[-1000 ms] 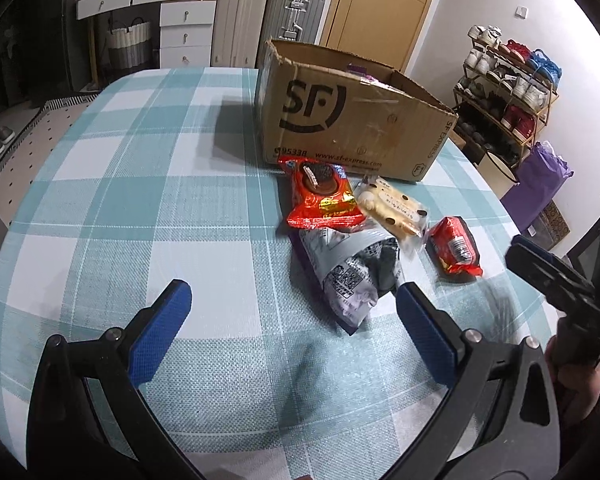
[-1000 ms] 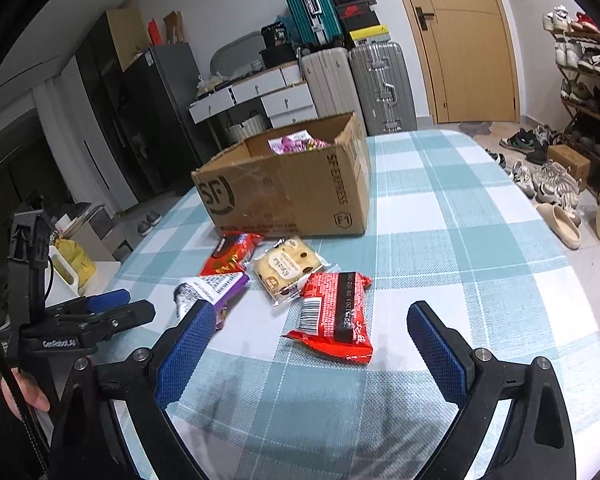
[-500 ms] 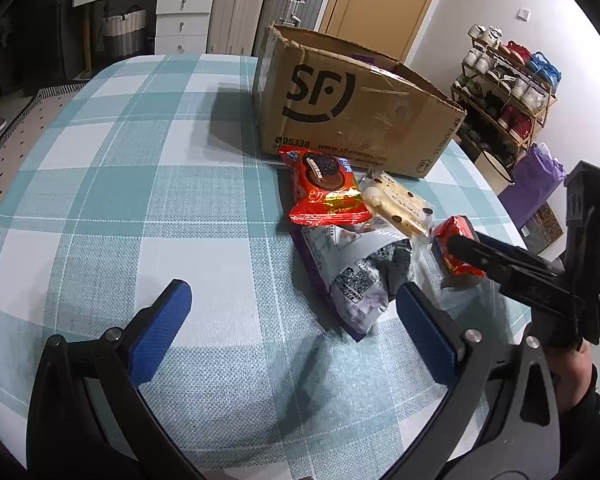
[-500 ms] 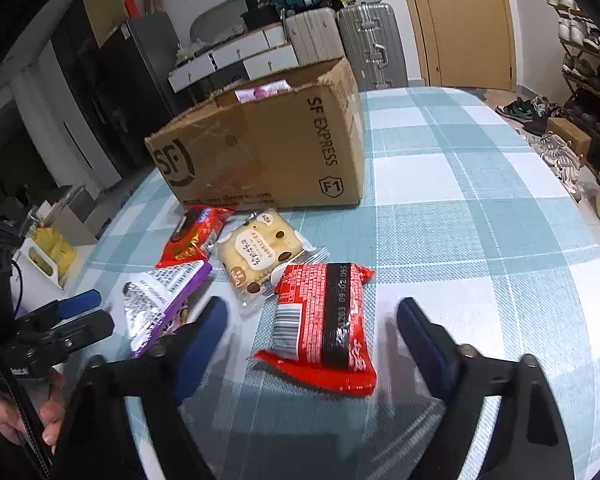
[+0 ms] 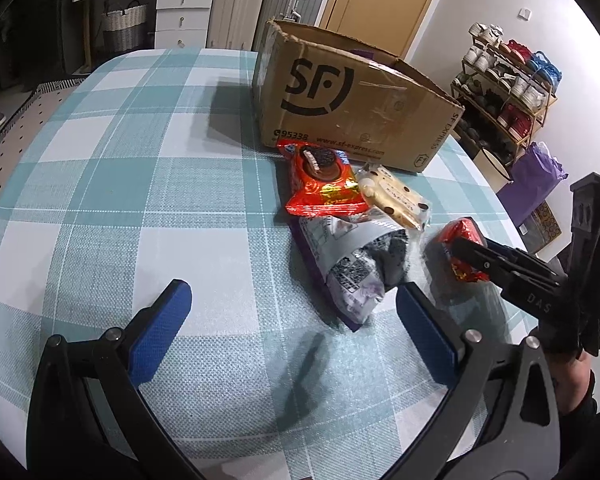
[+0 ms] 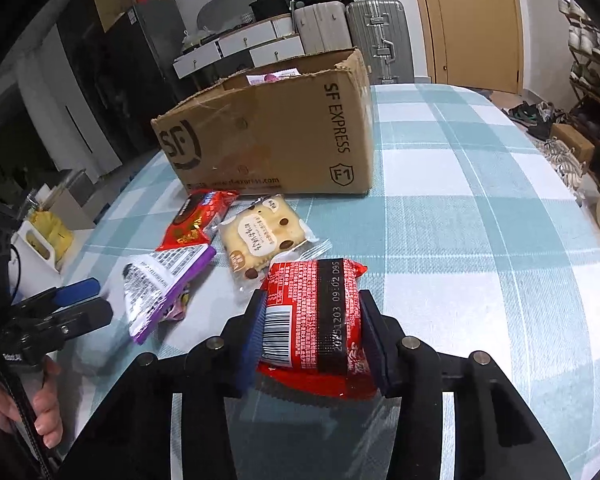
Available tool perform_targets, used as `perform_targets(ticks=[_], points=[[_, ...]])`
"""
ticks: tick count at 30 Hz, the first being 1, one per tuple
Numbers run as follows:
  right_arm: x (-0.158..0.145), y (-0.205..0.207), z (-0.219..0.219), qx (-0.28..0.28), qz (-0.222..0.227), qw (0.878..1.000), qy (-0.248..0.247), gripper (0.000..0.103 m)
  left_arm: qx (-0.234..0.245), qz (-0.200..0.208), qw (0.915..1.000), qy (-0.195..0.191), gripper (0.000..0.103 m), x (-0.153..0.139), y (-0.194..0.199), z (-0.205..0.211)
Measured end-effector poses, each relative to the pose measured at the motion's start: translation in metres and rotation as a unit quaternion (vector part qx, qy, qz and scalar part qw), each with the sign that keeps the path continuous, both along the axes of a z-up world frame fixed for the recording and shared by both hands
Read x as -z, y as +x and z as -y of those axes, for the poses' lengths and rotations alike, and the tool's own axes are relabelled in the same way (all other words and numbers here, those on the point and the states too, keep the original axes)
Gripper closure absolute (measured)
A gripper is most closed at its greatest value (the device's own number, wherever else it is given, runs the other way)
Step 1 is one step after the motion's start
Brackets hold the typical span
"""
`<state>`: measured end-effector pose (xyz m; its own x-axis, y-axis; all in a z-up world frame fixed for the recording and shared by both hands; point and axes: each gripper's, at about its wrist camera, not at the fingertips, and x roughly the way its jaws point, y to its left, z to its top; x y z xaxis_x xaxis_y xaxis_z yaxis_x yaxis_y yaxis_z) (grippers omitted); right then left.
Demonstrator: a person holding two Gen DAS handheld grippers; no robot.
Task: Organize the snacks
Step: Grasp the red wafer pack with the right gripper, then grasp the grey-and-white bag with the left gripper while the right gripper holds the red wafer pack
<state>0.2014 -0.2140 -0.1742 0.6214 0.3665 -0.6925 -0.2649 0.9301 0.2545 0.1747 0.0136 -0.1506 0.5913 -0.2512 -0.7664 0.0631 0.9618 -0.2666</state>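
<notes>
My right gripper [image 6: 312,316] is shut on a red snack packet [image 6: 316,316] at the near part of the checked table; the packet also shows in the left wrist view [image 5: 462,254]. My left gripper [image 5: 288,316] is open and empty, just short of a purple and silver snack bag [image 5: 348,264], which also shows in the right wrist view [image 6: 162,284]. A red cookie packet [image 5: 320,184] and a pale chocolate-chip cake packet [image 5: 392,196] lie in front of an open cardboard SF box [image 5: 352,104]. They also show in the right wrist view: cookie packet [image 6: 198,218], cake packet [image 6: 260,236], box [image 6: 272,136].
A pink packet [image 6: 270,78] lies inside the box. The table's right edge [image 5: 500,208] drops toward a shoe rack [image 5: 508,92] and a purple bag [image 5: 536,176]. Suitcases [image 6: 356,36] and white drawers [image 5: 180,8] stand beyond the far edge.
My right gripper moved forward and down and closed on the red snack packet. My left gripper moved a little closer to the snacks and stayed open.
</notes>
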Motion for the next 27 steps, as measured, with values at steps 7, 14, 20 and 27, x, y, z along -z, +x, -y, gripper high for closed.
perform_targets(ticks=[7, 14, 20, 27], points=[[-0.008, -0.016, 0.009, 0.005, 0.013, 1.000, 0.014, 0.058, 0.011, -0.002, 0.9999, 0.006, 0.001, -0.005, 0.000, 0.013], [-0.009, -0.030, 0.015, 0.000, 0.017, 1.000, 0.025, 0.058, 0.021, -0.005, 0.9997, 0.013, 0.001, -0.007, 0.005, 0.026], [-0.012, -0.038, 0.020, 0.001, 0.023, 0.999, 0.033, 0.058, 0.025, -0.008, 0.9994, 0.023, 0.001, -0.006, 0.016, 0.035], [-0.009, -0.042, 0.026, 0.003, 0.019, 0.999, 0.040, 0.058, 0.025, -0.021, 0.9989, 0.033, 0.001, 0.003, 0.036, 0.043]])
